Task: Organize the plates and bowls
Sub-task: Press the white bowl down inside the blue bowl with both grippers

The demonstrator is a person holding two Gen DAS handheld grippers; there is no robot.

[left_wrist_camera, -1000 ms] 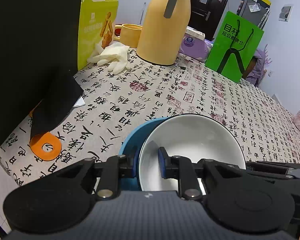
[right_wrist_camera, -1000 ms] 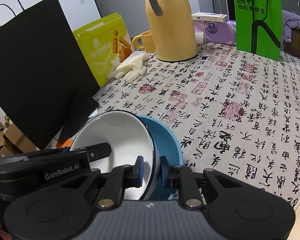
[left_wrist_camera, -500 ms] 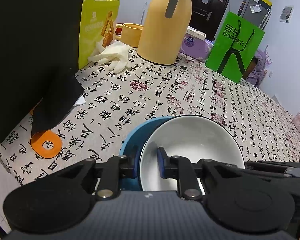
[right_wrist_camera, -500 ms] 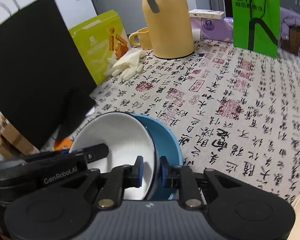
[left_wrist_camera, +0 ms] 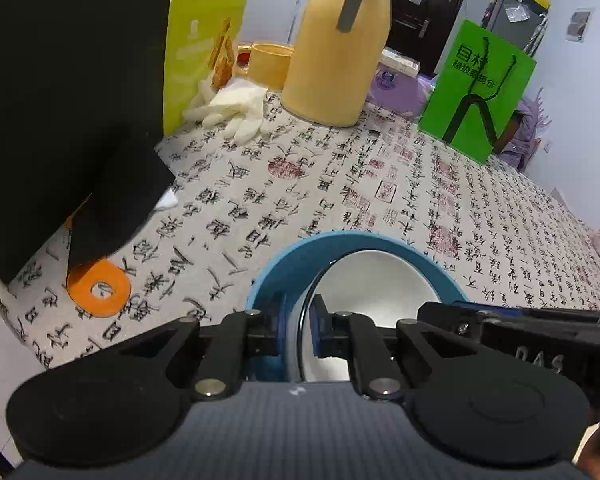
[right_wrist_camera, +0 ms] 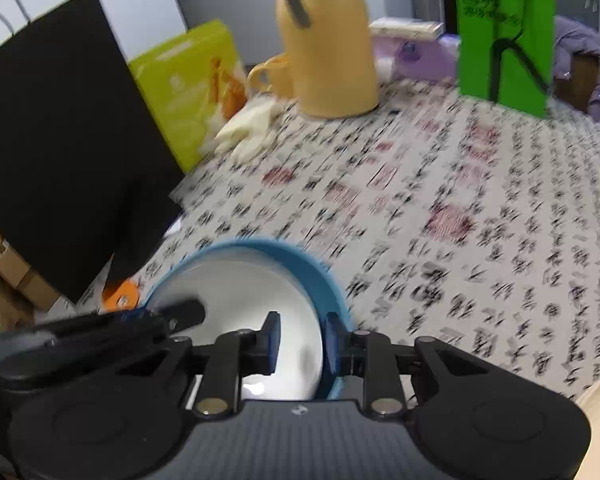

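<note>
From the left wrist, the left gripper (left_wrist_camera: 298, 330) has just been closing and is pinching the near rims of the round white ceramic bowl (left_wrist_camera: 374, 286) and the blue bowl (left_wrist_camera: 278, 264) it is nesting in.

From the right wrist, the right gripper (right_wrist_camera: 299, 342) is straddling the same bowls' opposite rims; this blurred view is leaving its grip unclear.

- The left gripper (left_wrist_camera: 298, 330) is black, with two flat arms, round black bases and shiny silver screws.
- Its fingertips (left_wrist_camera: 319, 330) have blue pads.
- At 6 o'clock sits a dark grey ribbed body.
- The right gripper (right_wrist_camera: 298, 340) looks the same: black arms, blue pads, silver screws.
- At 3 o'clock in the left view, its side shows pale letters.
</note>
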